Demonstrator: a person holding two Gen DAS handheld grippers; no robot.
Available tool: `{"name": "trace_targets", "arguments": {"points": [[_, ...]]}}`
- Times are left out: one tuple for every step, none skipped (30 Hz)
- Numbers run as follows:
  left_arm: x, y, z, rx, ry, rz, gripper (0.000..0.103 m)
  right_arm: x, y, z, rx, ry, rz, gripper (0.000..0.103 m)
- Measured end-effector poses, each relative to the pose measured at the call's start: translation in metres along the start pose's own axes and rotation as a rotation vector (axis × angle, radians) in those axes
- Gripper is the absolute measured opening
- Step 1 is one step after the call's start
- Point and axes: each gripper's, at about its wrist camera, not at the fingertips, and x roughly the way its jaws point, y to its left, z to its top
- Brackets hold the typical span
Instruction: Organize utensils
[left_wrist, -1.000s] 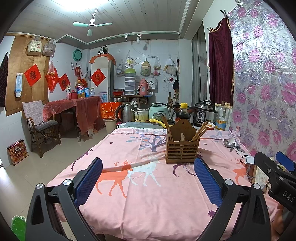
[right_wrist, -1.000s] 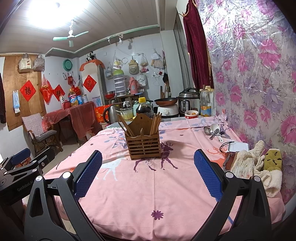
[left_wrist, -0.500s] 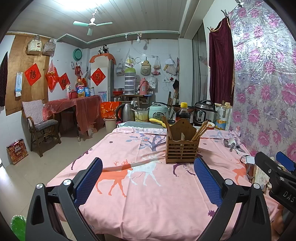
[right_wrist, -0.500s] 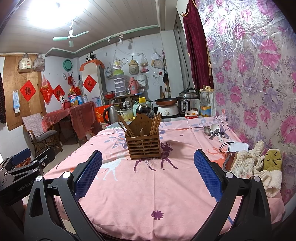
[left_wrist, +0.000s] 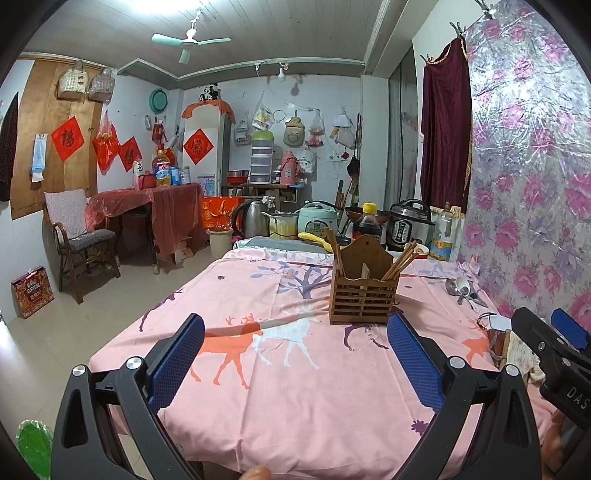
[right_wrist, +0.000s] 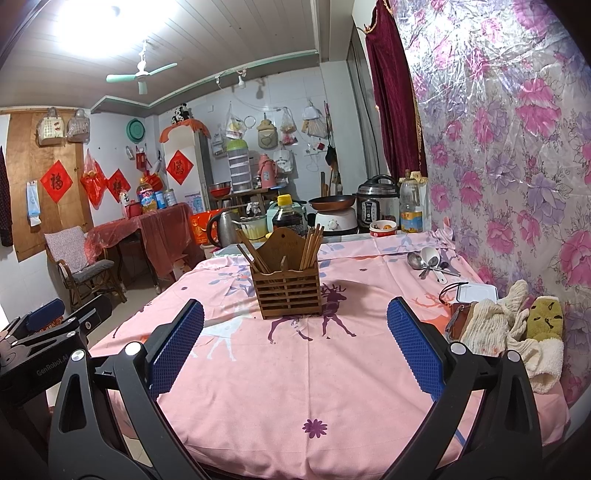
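Note:
A slatted wooden utensil holder (left_wrist: 364, 293) (right_wrist: 286, 288) stands mid-table with several chopsticks (left_wrist: 400, 260) (right_wrist: 312, 245) leaning in it. A few spoons (left_wrist: 461, 290) (right_wrist: 430, 260), metal and white, lie loose on the pink cloth by the floral wall. My left gripper (left_wrist: 295, 356) hovers open over the near table edge, well short of the holder, nothing between its blue pads. My right gripper (right_wrist: 295, 345) is likewise open and empty, facing the holder from the near edge. Each gripper shows at the side of the other's view.
The table (right_wrist: 295, 387) wears a pink deer-print cloth. Knitted gloves (right_wrist: 517, 332), a brown pouch and a white lidded box (right_wrist: 476, 293) lie at the right edge. Cookers, a kettle, a pan and bottles (right_wrist: 291, 218) crowd the far end. A chair (left_wrist: 79, 240) stands left.

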Motion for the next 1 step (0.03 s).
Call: {"name": "trace_targets", "arguments": {"points": [[-0.0006, -0.0003, -0.0011, 0.001, -0.002, 0.001, 0.097, 0.0000, 0.0004, -0.0002, -0.001, -0.001, -0.001, 0.096]]}}
